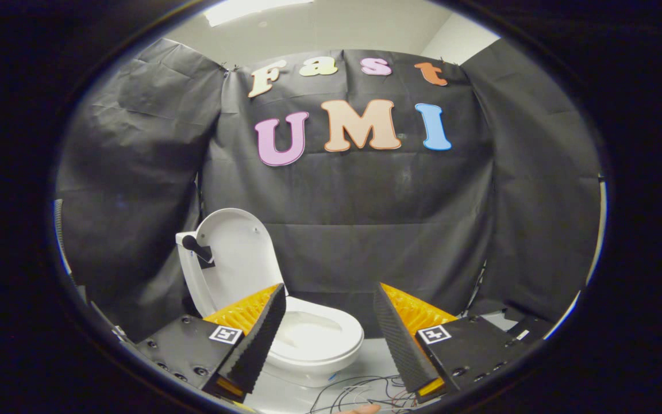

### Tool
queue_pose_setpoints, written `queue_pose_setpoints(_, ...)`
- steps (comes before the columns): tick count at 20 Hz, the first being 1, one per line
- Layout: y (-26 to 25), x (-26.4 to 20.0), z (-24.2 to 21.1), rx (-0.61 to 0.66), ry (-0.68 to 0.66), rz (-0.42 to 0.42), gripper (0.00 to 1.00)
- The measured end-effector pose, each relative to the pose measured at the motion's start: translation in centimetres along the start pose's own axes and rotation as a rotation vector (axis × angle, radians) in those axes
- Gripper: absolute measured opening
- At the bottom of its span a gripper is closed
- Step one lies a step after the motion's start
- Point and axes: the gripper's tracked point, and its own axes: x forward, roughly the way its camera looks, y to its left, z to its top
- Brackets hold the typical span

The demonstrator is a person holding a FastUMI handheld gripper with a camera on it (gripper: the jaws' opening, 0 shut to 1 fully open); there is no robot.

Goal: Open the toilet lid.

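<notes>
A small white toilet (314,339) stands on a pale surface, just ahead of the fingers and a little left of the gap between them. Its lid (239,256) stands upright, leaning back against the black cloth wall, so the seat and bowl lie uncovered. A short dark handle (196,247) sticks out from the lid's left edge. My gripper (331,296) is open, fingers wide apart with nothing between them. The left finger overlaps the toilet's near left rim in the view; I cannot tell whether it touches.
Thin loose wires (365,388) lie on the pale surface (377,356) right in front of the toilet, between the fingers. Black cloth walls (365,230) close the booth behind and on both sides. A fingertip (360,409) of a person's hand shows below the wires.
</notes>
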Motion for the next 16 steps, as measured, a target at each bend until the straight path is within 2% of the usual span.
queue_pose_setpoints(16, 0.03, -0.03, 0.04, -0.001, 0.000, 0.000, 0.95)
